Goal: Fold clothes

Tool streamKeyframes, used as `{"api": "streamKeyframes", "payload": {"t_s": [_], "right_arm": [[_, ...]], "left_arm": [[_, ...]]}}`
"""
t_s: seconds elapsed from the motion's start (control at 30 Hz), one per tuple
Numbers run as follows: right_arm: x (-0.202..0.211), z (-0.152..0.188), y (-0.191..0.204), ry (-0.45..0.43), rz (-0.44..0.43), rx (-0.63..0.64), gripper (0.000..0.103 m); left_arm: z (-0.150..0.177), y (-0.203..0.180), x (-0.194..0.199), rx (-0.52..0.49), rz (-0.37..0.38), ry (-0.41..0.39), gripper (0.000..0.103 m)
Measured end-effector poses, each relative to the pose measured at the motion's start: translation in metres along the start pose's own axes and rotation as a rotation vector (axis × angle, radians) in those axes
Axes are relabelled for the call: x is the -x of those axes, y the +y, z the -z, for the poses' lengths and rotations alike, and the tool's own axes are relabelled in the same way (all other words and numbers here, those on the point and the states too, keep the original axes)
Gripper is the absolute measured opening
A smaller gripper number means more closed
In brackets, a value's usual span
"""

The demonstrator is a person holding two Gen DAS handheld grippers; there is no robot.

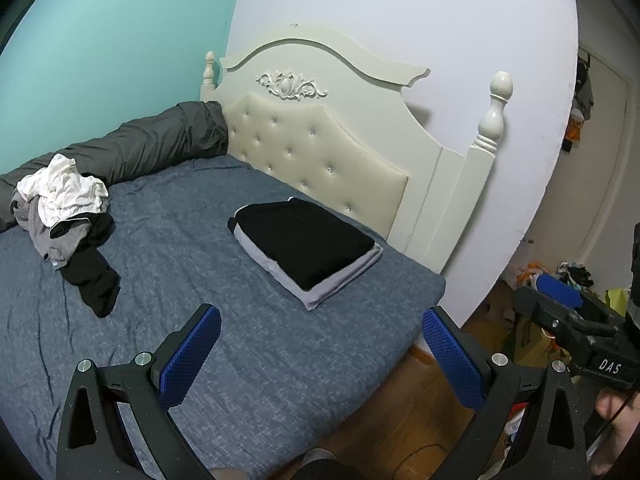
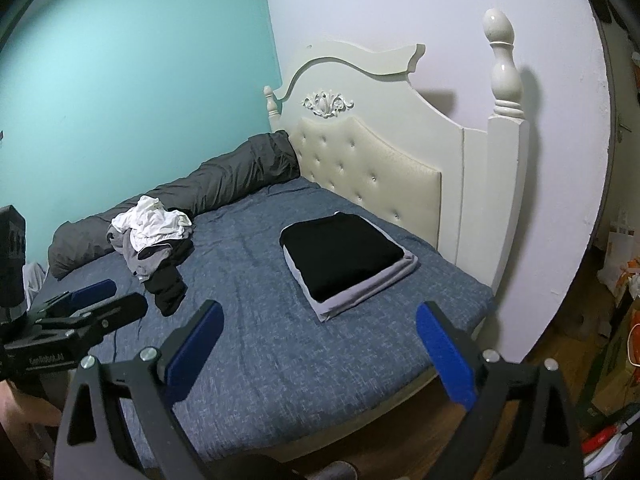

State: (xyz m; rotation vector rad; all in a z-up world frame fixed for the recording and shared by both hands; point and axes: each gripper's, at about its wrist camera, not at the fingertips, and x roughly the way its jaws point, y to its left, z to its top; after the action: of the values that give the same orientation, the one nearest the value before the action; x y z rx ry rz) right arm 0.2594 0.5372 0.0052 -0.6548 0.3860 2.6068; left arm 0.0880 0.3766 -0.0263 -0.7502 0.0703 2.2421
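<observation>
A folded stack, a black garment [image 1: 303, 243] [image 2: 342, 254] on top of a grey one [image 1: 340, 280] [image 2: 360, 292], lies on the blue bed [image 1: 200, 264] [image 2: 260, 312] near the headboard. A loose pile of white, grey and black clothes [image 1: 68, 208] [image 2: 154, 236] sits at the far left side of the bed. My left gripper [image 1: 320, 344] [image 2: 92, 300] hovers open over the bed's near edge, nothing between its blue pads. My right gripper [image 2: 320, 336] [image 1: 560, 300] is also open and empty, held above the near edge of the bed.
A dark grey rolled duvet [image 1: 152, 144] [image 2: 224, 184] runs along the teal wall. The cream tufted headboard [image 1: 320, 144] [image 2: 372, 160] stands behind the stack. Wooden floor [image 1: 400, 420] with clutter and bags [image 1: 568, 276] [image 2: 616, 352] lies to the right of the bed.
</observation>
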Motion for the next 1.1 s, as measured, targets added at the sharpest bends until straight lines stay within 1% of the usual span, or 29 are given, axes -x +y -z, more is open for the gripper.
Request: {"api": "streamKeyframes", "payload": {"t_s": [0.33, 0.83, 1.1], "right_arm": [[0.001, 0.014, 0.001, 0.010, 0.001, -0.013, 0.098], [-0.001, 0.023, 0.005, 0.017, 0.005, 0.006, 0.098], [0.000, 0.025, 0.007, 0.018, 0.003, 0.013, 0.098]], "left_arm": [[0.008, 0.003, 0.006, -0.013, -0.014, -0.002, 0.103], [0.017, 0.005, 0.008, -0.012, -0.013, -0.015, 0.103], [0.019, 0.007, 0.007, -0.004, -0.008, -0.007, 0.103]]}}
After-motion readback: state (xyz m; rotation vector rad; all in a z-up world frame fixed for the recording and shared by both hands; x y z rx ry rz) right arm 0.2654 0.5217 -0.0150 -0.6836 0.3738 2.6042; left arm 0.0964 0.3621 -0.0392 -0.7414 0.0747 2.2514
